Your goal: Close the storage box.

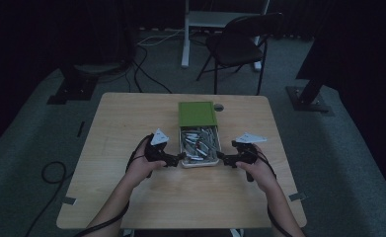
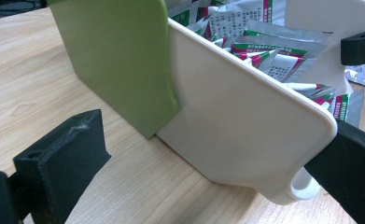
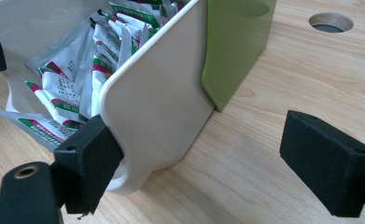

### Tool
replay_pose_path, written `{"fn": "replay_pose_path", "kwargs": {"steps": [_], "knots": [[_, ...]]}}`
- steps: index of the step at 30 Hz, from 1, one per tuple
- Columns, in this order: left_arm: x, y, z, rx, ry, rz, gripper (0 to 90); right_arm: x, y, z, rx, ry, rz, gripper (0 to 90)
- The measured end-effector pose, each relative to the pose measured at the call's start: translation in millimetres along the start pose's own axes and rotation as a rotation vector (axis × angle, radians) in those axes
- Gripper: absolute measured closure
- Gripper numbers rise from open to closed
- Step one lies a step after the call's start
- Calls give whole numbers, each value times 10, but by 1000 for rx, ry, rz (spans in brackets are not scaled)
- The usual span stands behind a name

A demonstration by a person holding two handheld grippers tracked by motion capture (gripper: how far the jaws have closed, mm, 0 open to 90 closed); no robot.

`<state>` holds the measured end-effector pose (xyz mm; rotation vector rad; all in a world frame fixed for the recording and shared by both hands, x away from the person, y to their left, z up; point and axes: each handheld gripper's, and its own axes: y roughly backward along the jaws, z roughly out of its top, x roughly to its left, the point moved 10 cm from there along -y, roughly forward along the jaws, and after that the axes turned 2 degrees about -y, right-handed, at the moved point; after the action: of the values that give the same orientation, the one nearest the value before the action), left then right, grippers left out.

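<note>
Landmark: white box (image 1: 199, 162), smooth plastic, rounded corners, sitting near mid table (image 1: 131, 197), pale wood-grain top.

Nearest, person's hands come in from the near edge. Left gripper (image 1: 179, 157) at the box's near left corner, right gripper (image 1: 220, 156) at its near right corner. Both matte black, blocky jaws.

Left gripper view: jaws spread wide; one jaw sits against the box's near corner by a small white loop tab (image 2: 305, 185), the other stands well clear on the bare wood side. Nothing clamped.

Right gripper view: jaws likewise wide apart; one touches the box corner, the other is well apart from it over the wood.

Inside the box: loose heap of flat foil sachets (image 3: 84, 70), silver with green and red print, crinkled.

Beyond them, green lid (image 1: 197, 113), flat, matte, slid to the box's far end, covering that part. Just past the lid's right corner, a round hole (image 3: 330, 21) in the tabletop.
</note>
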<state>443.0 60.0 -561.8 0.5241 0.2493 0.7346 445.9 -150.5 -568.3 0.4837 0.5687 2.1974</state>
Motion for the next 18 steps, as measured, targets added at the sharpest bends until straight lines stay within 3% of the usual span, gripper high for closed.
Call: {"fn": "replay_pose_path", "kwargs": {"steps": [18], "knots": [[92, -70, 78, -9, 15, 9, 23, -104, -80, 100, -8, -34, -37, 123]]}}
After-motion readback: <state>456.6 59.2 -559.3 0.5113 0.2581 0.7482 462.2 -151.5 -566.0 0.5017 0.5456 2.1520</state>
